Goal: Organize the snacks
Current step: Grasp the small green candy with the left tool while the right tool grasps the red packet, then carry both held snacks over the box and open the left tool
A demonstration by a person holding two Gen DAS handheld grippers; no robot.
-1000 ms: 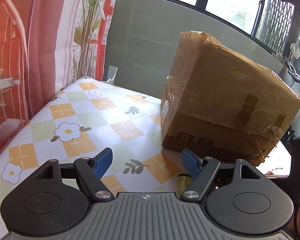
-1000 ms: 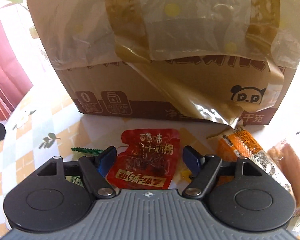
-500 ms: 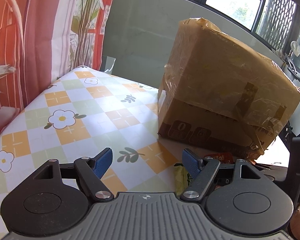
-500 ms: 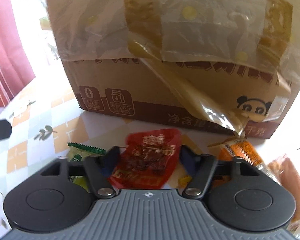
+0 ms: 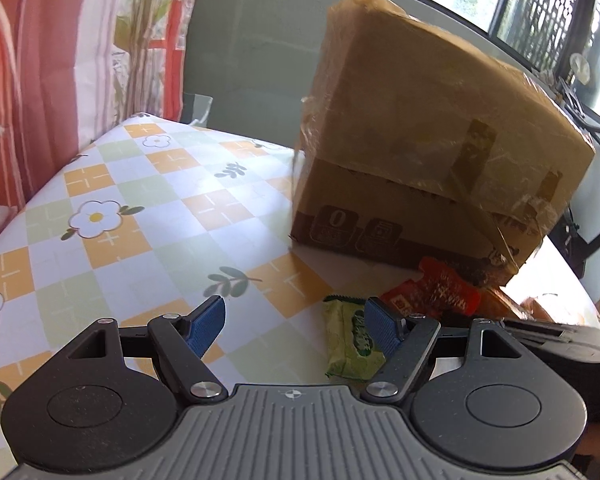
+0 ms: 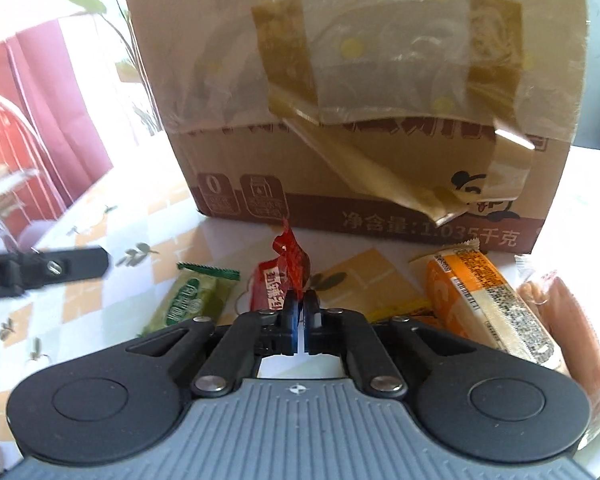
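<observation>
My right tool (image 6: 300,300) has just pinched shut on the red packet (image 6: 286,268), crumpling it upright; the green packet (image 5: 350,340) lies lengthwise by my open left tool (image 5: 296,320) — its right finger over it, on the worktop (image 5: 140,208).

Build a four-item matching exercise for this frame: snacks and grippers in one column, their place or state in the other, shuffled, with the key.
Things:
1. red snack packet
2. green snack packet
3. orange snack packet
4. left gripper

Places or states:
A. jaws apart, nothing between the pads
B. lying flat on the tablecloth, left of the pinched packet in the right wrist view
C. crumpled upward, pinched in the shut right gripper
D. lying in front of the cardboard box, right of the pinched packet in the right wrist view

Pairs: 1-C, 2-B, 3-D, 4-A
</observation>
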